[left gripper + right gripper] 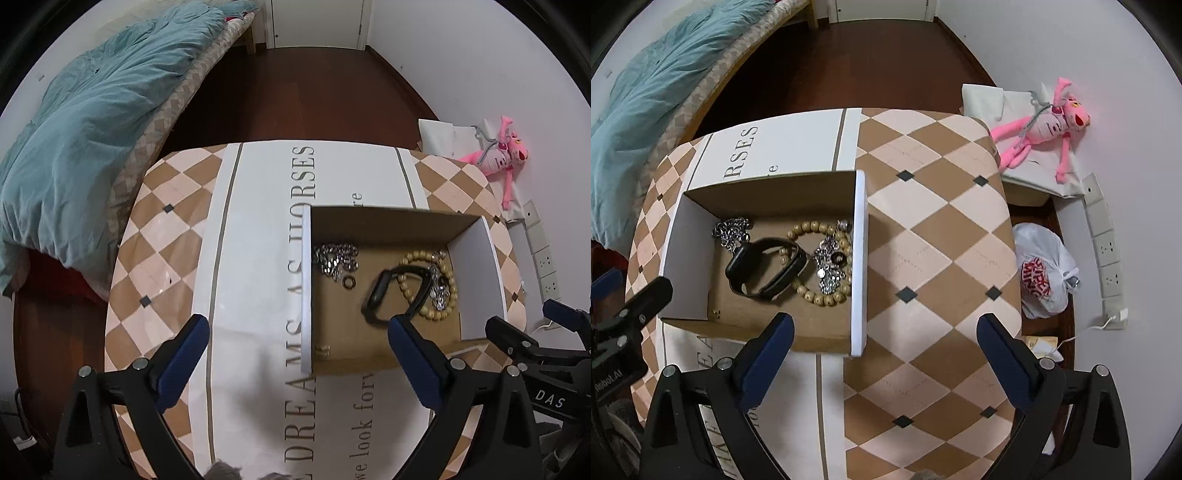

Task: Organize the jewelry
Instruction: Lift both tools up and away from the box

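An open cardboard box [476, 280] [858, 266] with white walls stands on the table. Inside lie a black smartwatch [384, 295] [757, 269], a wooden bead bracelet [417, 258] [812, 227], a silver chain [334, 256] [731, 229] and a silver pendant piece [439, 291] [833, 266]. My left gripper [297, 334] is open and empty, above the box's left wall. My right gripper [884, 330] is open and empty, above the box's right wall and the checked cloth.
The table has a checked brown and cream cloth [942, 229] and a white runner with lettering [258, 240]. A bed with a teal duvet [85, 140] is to the left. A pink plush toy [1049, 125], a white plastic bag [1043, 271] and wall sockets [1106, 251] are to the right.
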`<state>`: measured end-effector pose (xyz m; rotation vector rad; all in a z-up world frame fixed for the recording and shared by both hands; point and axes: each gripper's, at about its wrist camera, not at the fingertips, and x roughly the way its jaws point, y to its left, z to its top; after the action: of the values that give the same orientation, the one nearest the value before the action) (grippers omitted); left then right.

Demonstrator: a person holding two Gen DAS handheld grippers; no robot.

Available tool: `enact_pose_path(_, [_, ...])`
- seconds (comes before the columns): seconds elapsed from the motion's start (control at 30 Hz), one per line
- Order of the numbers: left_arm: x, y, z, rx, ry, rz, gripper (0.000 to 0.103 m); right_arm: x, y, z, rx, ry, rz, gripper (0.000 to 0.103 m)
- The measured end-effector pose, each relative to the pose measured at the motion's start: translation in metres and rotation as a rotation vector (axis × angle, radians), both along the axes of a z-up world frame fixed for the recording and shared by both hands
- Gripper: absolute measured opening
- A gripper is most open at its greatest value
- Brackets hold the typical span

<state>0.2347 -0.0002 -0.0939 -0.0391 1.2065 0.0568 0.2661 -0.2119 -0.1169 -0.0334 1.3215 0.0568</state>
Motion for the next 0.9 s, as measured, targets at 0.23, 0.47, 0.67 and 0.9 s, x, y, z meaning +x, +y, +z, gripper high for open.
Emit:
enact_pose_path(0.23, [-0.028,-0.001,0.022,0.002,-0.051,0.012,0.099,-0.028,-0.003,0.029,-0.005,-0.082,-0.025,0.101])
enact_pose_path(0.47, [-0.072,-0.005,0.073,0.024,-0.138,0.025,0.099,-0.080,-0.012,0.085,0.008,-0.204,-0.035,0.101])
enact_pose_path(0.67, [-0.116,-0.005,0.126,0.009,-0.225,0.031,0.099,-0.130,-0.020,0.144,0.018,-0.313,-0.041,0.101])
enact_pose_path(0.9, [-0.159,-0.011,0.184,0.011,-0.333,0.018,0.099,-0.181,-0.024,0.210,0.025,-0.440,-0.047,0.101])
